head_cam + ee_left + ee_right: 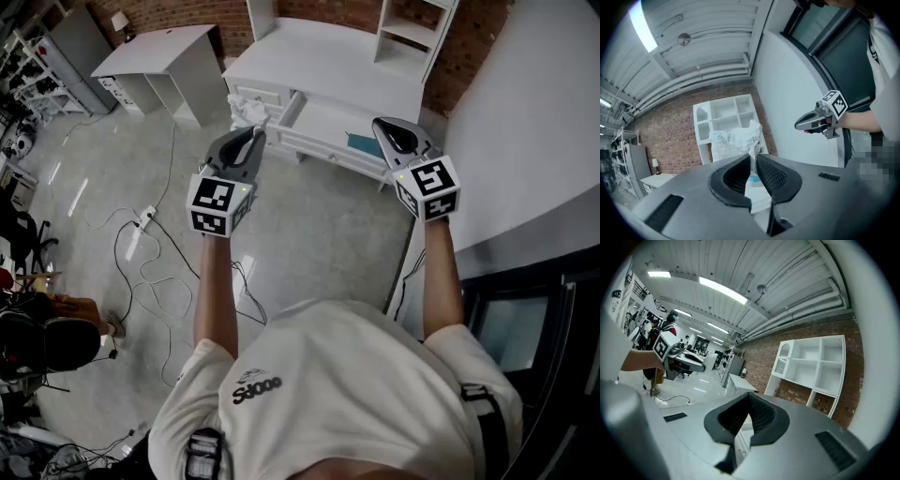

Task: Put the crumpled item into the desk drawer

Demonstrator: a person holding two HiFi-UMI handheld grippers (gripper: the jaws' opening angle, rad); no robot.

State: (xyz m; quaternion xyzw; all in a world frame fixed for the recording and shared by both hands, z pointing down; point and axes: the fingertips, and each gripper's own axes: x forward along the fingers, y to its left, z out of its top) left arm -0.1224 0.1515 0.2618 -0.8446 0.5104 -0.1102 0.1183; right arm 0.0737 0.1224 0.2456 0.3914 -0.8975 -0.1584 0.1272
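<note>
The crumpled item (250, 110) is a white, clear plastic wrapper with pale blue print. My left gripper (254, 132) is shut on it and holds it up in the air, short of the white desk (309, 47). In the left gripper view the wrapper (736, 139) stands pinched between the pads, above the left gripper (753, 158). The desk drawer (326, 124) is pulled open, with a teal thing (362, 142) inside. My right gripper (382, 123) hovers over the drawer's right part; its jaws (749, 397) meet with nothing between them.
A white shelf unit (813, 366) tops the desk against a brick wall. A second white desk (159, 56) stands at the back left. Cables and a power strip (142, 223) lie on the grey floor. A white wall (530, 122) runs along the right.
</note>
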